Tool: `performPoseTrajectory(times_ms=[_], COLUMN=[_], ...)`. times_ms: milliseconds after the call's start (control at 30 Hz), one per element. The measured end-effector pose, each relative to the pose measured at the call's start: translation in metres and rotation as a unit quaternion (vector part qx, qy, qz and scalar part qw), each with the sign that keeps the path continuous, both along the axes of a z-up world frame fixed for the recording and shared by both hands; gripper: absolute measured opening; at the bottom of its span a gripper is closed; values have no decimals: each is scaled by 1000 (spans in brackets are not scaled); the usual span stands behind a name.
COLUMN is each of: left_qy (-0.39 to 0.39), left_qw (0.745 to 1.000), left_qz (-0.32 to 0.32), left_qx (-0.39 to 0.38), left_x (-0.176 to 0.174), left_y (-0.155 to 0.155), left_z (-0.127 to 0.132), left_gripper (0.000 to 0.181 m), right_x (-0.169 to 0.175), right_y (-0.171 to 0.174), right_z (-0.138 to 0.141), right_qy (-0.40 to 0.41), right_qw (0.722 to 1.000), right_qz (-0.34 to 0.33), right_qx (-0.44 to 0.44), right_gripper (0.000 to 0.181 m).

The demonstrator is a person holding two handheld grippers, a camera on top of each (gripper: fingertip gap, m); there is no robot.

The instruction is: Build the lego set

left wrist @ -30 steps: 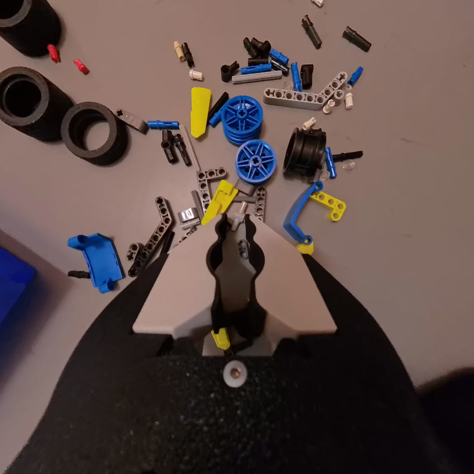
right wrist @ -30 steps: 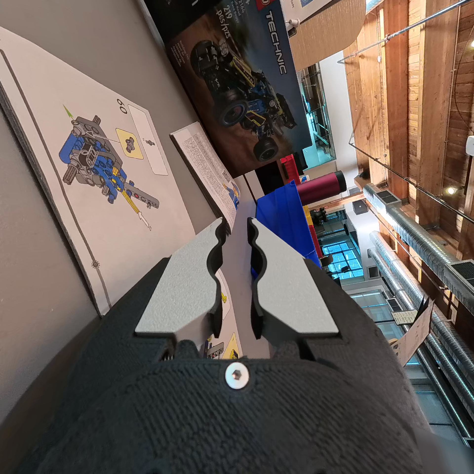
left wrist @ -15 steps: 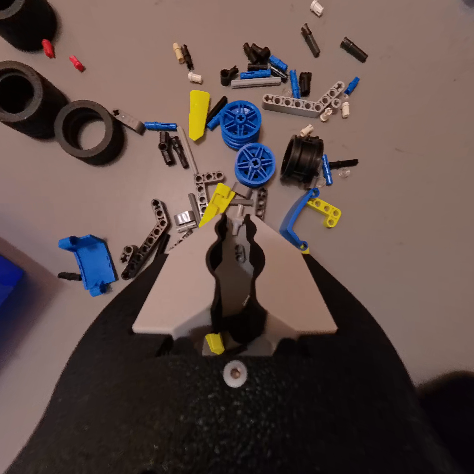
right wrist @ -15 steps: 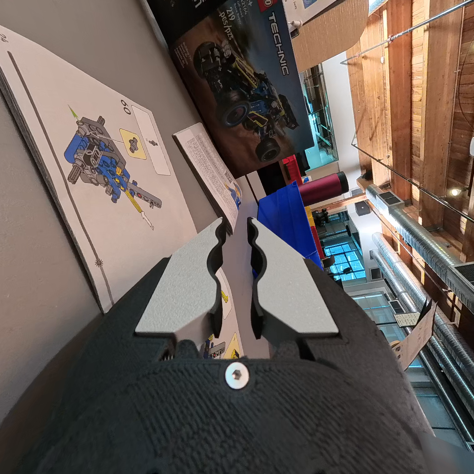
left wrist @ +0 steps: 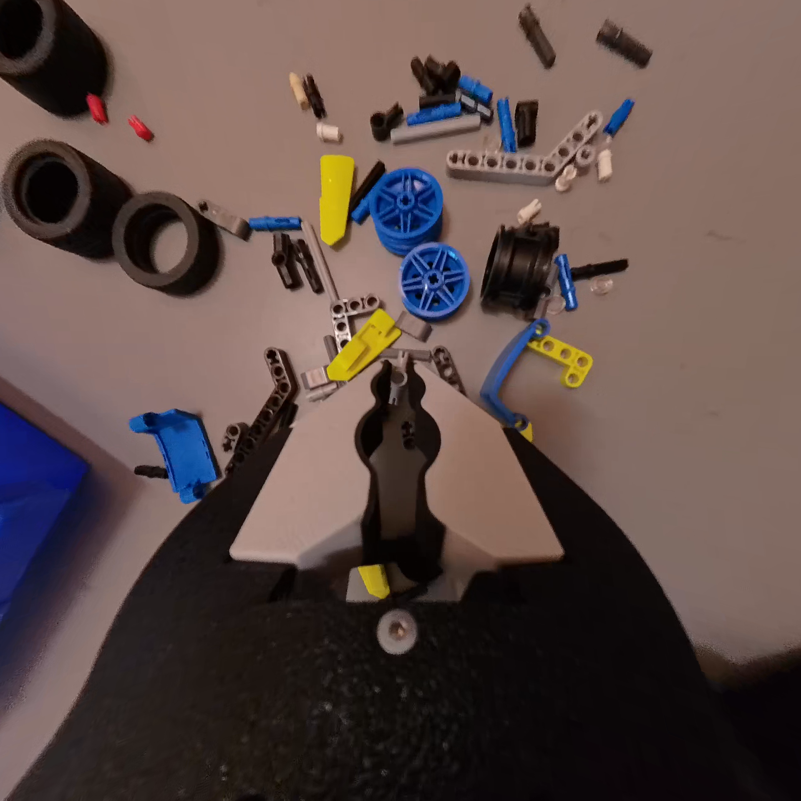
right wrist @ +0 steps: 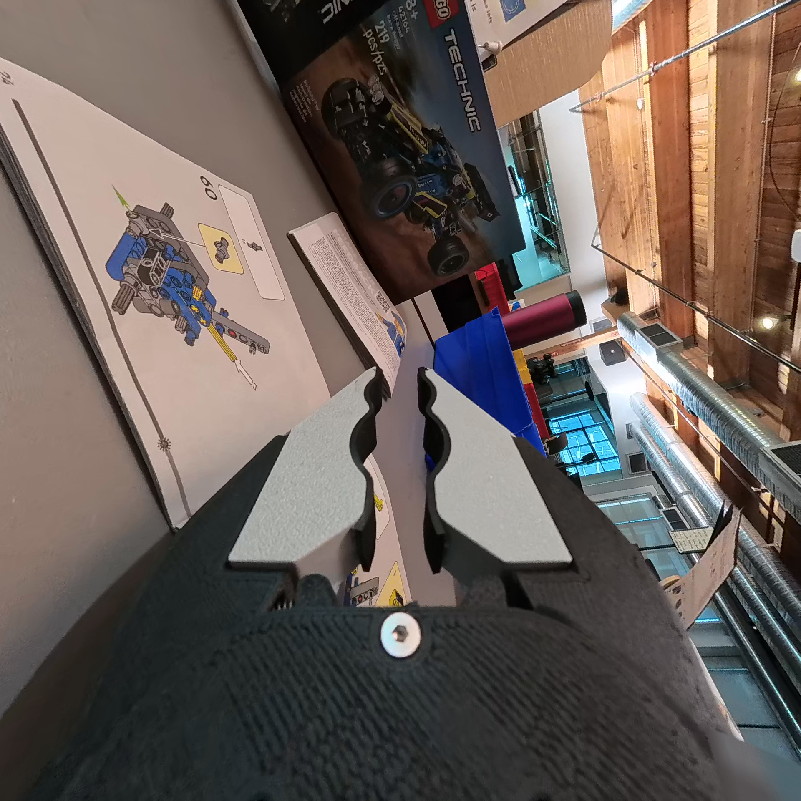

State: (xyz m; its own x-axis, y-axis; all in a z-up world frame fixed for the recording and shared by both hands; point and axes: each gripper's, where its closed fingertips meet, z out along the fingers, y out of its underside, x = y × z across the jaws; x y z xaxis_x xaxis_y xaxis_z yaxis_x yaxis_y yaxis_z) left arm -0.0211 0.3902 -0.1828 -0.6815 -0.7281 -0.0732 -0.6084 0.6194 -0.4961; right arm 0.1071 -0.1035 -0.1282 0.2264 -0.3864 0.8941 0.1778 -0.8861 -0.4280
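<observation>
Table (left wrist: 650, 390) matt grey, smooth. Tyres (left wrist: 164, 242) matt black rubber, ribbed. Blue wheels (left wrist: 434, 281) glossy plastic; yellow panel (left wrist: 334, 197) shiny plastic. Left gripper (left wrist: 399, 373) body grainy black print, finger faces matt grey. Right gripper (right wrist: 401, 381) body black, layered texture, metal screw (right wrist: 400, 635). Booklet (right wrist: 182, 303) smooth paper. Box (right wrist: 403, 143) glossy card. Ceiling (right wrist: 715, 173) rough wood, ducts (right wrist: 711, 416) shiny metal.

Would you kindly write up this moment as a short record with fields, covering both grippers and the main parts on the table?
left gripper: shut on small grey pin, above the loose parts
right gripper: open, empty
blue wheels: two, on grey table
black tyres: left of the parts pile
instruction booklet: open, beside set box
</observation>
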Motion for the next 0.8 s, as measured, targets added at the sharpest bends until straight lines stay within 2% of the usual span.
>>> performPoseTrajectory(times_ms=[200,333,433,533,700,800], left_qy=[-84,-143,-164,-159,-124,-101], left_qw=[995,988,982,973,950,938], left_qz=[7,-12,-54,-129,-250,-308], left_qx=[-45,-56,-82,-105,-139,-120], left_x=[13,17,14,0,-39,-60], left_y=[-16,-48,-97,-160,-259,-294], left_z=[37,64,71,66,43,21], left_gripper=[4,4,4,4,4,4], right_x=[-1,-2,-4,-6,-13,-19], right_y=[-1,-1,-1,0,8,17], right_z=[2,4,6,8,12,12], right_qy=[-2,-3,-4,-4,-11,-12], right_qw=[1000,1000,1000,999,998,997], right_qz=[1,3,6,12,30,53], right_qx=[8,14,25,36,47,48], right_gripper=[14,14,14,14,13,12])
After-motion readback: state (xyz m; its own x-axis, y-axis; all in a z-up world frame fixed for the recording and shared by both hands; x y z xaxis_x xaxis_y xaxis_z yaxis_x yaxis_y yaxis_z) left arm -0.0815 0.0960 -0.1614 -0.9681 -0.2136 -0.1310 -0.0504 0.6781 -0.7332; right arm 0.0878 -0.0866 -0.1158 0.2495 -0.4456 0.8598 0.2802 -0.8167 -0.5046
